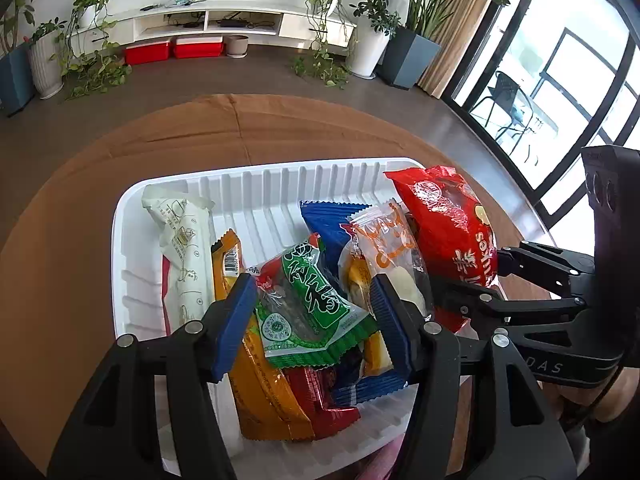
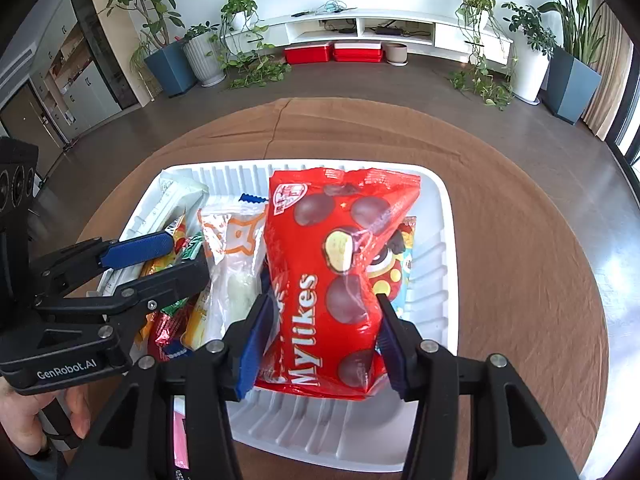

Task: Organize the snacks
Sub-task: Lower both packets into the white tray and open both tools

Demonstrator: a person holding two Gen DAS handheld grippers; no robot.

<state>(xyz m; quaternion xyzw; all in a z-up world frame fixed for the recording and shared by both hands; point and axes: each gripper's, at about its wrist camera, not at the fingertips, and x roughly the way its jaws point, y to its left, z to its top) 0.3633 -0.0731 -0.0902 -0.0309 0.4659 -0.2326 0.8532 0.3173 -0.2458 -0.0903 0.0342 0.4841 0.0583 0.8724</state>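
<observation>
Behind the round worktop (image 2: 520,264), draped in a creased brown cloth, stand potted plants and a low white media shelf. On that worktop sits a white ribbed plastic tray (image 2: 440,280), stiff and shallow, already filled with snack packets. The red Mylikes bag (image 2: 320,280) lies on the tray's right side, glossy and puffed with air, likely light and slippery; its crimped end seams look like the surest place to pinch. The right gripper (image 2: 320,344) straddles its lower end, jaws released, pads just beside the film without pressing. The left gripper (image 1: 316,320) hangs over the green packet (image 1: 316,304), jaws also parted and holding nothing. Around it lie a cream wrapper (image 1: 184,248), an orange packet (image 1: 256,368) and a blue one (image 1: 332,224), all thin crinkly film, soft and easily crushed.
</observation>
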